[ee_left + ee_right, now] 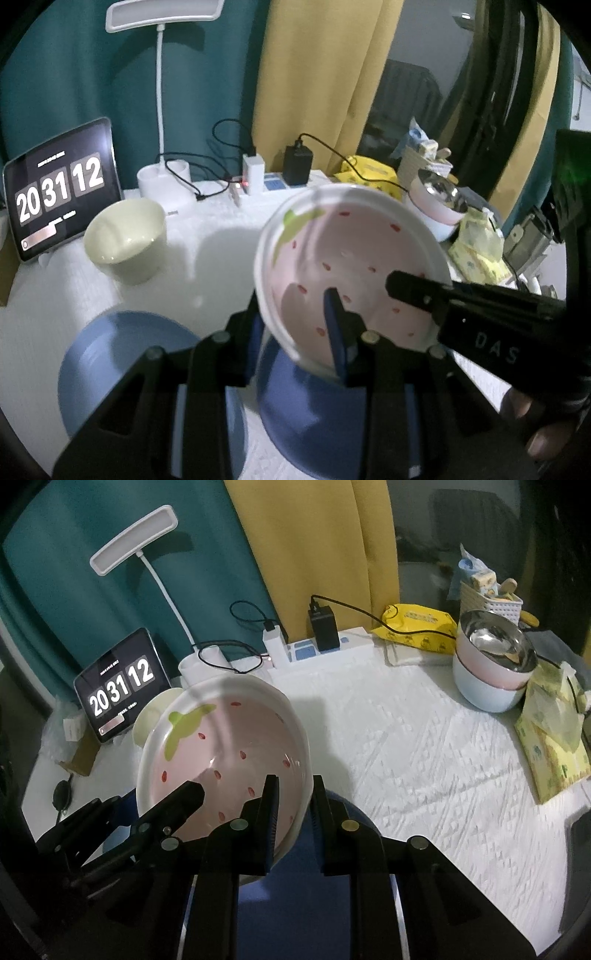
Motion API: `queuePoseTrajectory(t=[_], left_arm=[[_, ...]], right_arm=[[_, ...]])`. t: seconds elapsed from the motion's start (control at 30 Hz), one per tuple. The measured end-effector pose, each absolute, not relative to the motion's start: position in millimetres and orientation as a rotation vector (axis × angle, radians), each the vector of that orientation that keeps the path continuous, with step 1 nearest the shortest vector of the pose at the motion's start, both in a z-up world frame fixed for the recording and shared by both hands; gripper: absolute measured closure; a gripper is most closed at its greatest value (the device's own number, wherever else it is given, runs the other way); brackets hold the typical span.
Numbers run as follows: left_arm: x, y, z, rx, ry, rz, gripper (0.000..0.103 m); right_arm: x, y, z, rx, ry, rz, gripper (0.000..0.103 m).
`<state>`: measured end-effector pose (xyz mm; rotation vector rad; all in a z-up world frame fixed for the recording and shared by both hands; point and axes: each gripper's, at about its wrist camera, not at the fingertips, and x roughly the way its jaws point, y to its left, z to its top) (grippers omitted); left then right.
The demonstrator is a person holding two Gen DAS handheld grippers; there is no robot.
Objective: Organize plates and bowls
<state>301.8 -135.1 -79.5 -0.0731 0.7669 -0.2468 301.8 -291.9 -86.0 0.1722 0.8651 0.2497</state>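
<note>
Two grippers clamp one strawberry bowl (354,266) above the blue bowl (314,413).

Left gripper (295,332) and right gripper (293,819) each pinch its rim, tilted, near a blue plate (122,365) and cream bowl (125,236) on the white table (406,760).

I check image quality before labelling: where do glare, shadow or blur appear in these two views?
Left wrist view: the tablet clock screen glows and the pink strawberry-pattern bowl casts a soft shadow. Right wrist view: glare on the stainless steel bowl; both fisheye frames have dark, bent edges.
</note>
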Motion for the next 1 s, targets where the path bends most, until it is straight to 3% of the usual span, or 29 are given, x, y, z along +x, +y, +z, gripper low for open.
queuePoseTrajectory(t=[1.0], left_arm=[[269,-153,-112,-0.018,0.836,-0.239,0.071]], right_arm=[[274,-308,-123,0.216,0.94,0.246,0.085]])
